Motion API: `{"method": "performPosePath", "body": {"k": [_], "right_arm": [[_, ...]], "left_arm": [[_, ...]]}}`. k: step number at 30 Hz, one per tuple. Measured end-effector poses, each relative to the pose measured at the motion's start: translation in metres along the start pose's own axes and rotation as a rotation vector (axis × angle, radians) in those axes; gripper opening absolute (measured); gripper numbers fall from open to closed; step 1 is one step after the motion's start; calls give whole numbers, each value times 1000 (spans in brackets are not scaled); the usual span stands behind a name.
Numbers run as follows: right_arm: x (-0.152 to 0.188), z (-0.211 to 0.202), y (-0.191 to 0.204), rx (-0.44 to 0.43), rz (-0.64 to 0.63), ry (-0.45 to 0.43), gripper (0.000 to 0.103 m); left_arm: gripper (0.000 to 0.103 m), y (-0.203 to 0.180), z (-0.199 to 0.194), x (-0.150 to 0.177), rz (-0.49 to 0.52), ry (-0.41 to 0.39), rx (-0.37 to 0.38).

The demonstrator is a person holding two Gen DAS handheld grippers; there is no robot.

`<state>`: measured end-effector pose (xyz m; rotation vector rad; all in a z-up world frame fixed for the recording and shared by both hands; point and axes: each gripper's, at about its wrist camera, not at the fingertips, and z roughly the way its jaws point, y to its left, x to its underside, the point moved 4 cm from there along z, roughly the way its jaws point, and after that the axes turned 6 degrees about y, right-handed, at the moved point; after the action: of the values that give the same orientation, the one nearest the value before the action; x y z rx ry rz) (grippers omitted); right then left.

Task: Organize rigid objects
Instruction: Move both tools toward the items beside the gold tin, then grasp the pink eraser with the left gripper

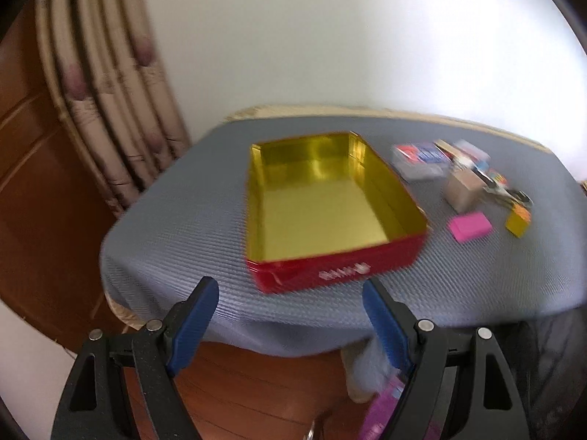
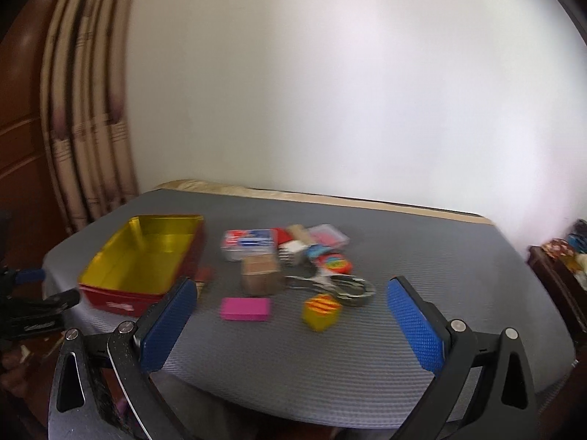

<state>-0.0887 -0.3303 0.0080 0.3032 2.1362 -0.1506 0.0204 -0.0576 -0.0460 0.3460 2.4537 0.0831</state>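
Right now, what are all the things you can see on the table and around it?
Tin box: one, red outside, gold inside, empty, table's left part.
Pink block: one, pink, near the front.
Yellow cube: one, yellow with red stripes, right of pink block.
Scissors: one pair, silvery, behind the cube.
Cardboard box: one, brown, middle.
Card case: one, clear with red and blue, behind cardboard box.
Table mat: one, grey.
Curtain: one, beige, left.
Left gripper: open, empty.
Right gripper: open, empty.

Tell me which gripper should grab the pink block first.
Right, probably. The right gripper is open and faces the pink block, which lies just ahead of its fingers. The left gripper, also open, faces the red tin; the block lies off to its right.
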Motion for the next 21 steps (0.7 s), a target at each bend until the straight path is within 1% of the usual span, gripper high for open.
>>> {"method": "performPosePath", "body": {"k": [3,7,10,13,16,19,21], "right_arm": [[2,-1,-30,50,36,3,103],[7,1,-68,100,98,33,103],[11,2,-85,102,136,50,103],[11,4,-93,97,146,62,103],[14,2,-97,90,145,69,103],[18,5,-102,79,160,87,103],[19,8,-107,71,176,101,103]], "left_arm": [[83,-20,-1,3,53,32,71],[83,-54,-5,1,146,32,107],[83,-85,-9,-8,234,5,158],[83,-120,-8,-18,362,-11,236],[83,-154,0,-30,503,-28,275],[83,-180,20,-42,609,-7,293],[83,-192,36,-51,655,27,300]]}}
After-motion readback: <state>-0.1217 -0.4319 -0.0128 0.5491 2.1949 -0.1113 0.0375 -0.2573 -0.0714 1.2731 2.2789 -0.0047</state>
